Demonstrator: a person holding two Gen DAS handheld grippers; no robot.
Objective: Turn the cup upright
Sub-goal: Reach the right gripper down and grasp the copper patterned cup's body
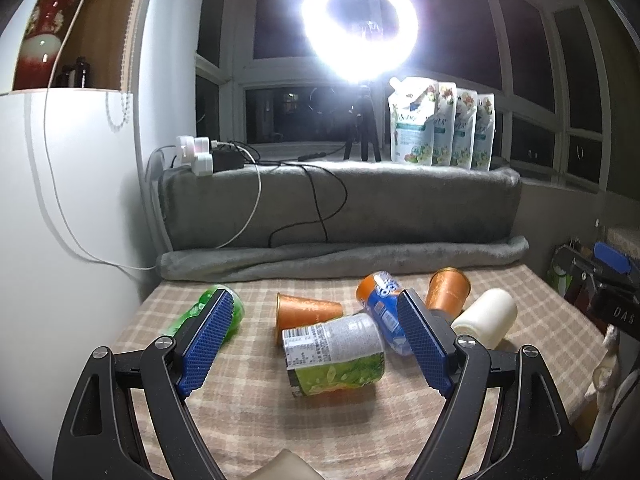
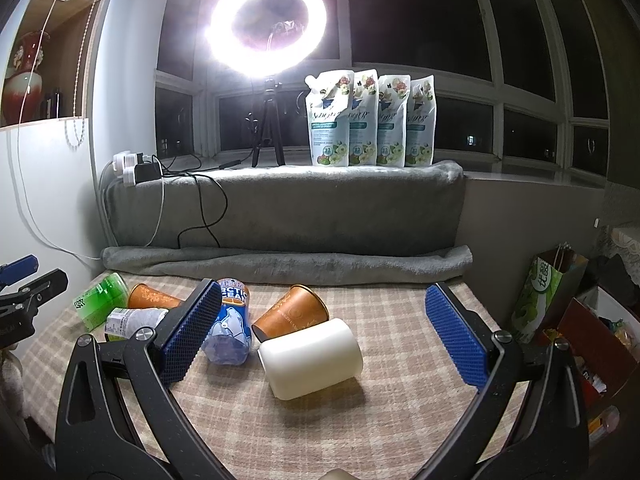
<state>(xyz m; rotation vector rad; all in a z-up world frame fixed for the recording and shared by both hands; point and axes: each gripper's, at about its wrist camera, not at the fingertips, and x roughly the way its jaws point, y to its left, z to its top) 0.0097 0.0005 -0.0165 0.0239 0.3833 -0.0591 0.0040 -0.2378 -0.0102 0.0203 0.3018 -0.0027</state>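
Note:
Several cups and bottles lie on their sides on a checked cloth (image 1: pixel 248 416). A cream cup (image 2: pixel 310 358) lies between my right gripper's open fingers, also in the left wrist view (image 1: pixel 486 316). Two orange cups lie tipped: one (image 1: pixel 306 312) at centre left, one (image 1: pixel 446 290) further back; both also show in the right wrist view (image 2: pixel 154 298) (image 2: pixel 292 314). My left gripper (image 1: pixel 316 340) is open above a green-labelled bottle (image 1: pixel 334 354). My right gripper (image 2: pixel 324 332) is open and empty.
A blue-labelled bottle (image 1: pixel 382 312) and a green bottle (image 1: pixel 208 314) lie among the cups. A rolled grey blanket (image 1: pixel 344 256) borders the cloth's far edge. A ring light (image 1: pixel 360 26) and refill pouches (image 1: pixel 440 124) stand on the sill. Bags (image 2: pixel 548 296) stand at right.

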